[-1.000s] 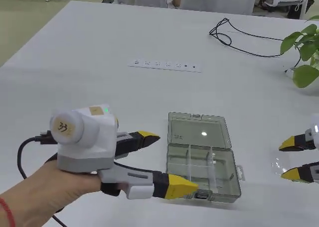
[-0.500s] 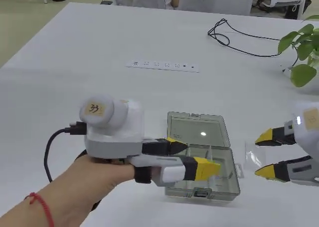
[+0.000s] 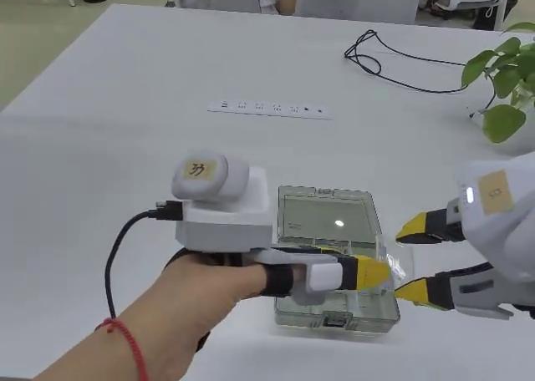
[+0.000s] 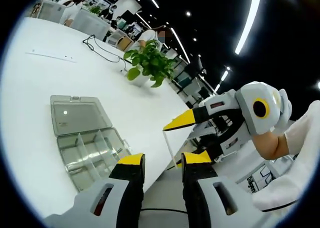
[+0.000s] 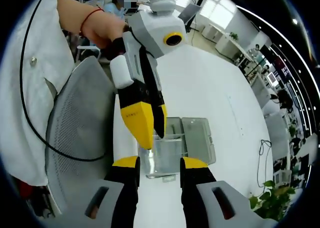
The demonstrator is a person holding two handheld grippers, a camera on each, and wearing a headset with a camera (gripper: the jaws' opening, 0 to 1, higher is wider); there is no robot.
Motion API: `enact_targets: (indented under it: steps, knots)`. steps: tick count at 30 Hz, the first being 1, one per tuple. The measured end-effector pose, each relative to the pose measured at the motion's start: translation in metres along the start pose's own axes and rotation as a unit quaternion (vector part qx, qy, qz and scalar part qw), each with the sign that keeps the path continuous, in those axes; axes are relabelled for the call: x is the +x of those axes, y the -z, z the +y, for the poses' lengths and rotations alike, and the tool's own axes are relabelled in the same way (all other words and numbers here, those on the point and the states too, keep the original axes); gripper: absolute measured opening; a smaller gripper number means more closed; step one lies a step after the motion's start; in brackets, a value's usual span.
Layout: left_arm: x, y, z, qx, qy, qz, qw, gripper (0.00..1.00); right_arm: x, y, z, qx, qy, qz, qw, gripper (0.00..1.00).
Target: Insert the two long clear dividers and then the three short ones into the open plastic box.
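Note:
The clear plastic box [image 3: 334,314] lies open on the white table, its lid [image 3: 326,215] folded flat behind it and clear dividers standing in its base. The same box [image 4: 85,138] shows in the left gripper view and, as the box [image 5: 195,133], in the right gripper view. My left gripper [image 3: 372,272] hovers over the box's right half, jaws a little apart with nothing between them. My right gripper [image 3: 415,260] sits just right of the box, its spread jaws shut on a clear divider [image 3: 394,260] held across its tips. The divider [image 4: 169,147] hangs just ahead of the left gripper's tips.
A white power strip [image 3: 272,109] lies in the middle of the table behind the box. A black cable [image 3: 393,59] loops at the back right, next to a green plant [image 3: 506,88]. A person sits beyond the table's far edge.
My left gripper has swung right over the box and its jaws have narrowed. My right gripper has carried the clear divider left, close to the box.

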State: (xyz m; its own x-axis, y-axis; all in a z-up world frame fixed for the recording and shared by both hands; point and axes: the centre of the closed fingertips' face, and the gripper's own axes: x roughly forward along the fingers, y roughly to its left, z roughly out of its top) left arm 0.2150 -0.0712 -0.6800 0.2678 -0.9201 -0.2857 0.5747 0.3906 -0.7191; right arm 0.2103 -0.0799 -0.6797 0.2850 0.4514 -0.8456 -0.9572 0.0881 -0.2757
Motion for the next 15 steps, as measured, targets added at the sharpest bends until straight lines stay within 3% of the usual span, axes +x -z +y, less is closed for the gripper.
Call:
enact_targets:
  steps: [6,15]
  knots:
    - [0.007,0.009,-0.006,-0.009,0.009,0.015,0.9998,0.18,0.0,-0.008,0.007,-0.004,-0.009,-0.003,0.9999,0.32]
    - [0.01,0.015,-0.009,-0.022,0.02,0.025,0.9993,0.07,0.001,-0.006,0.009,-0.011,-0.01,0.006,0.9999,0.33]
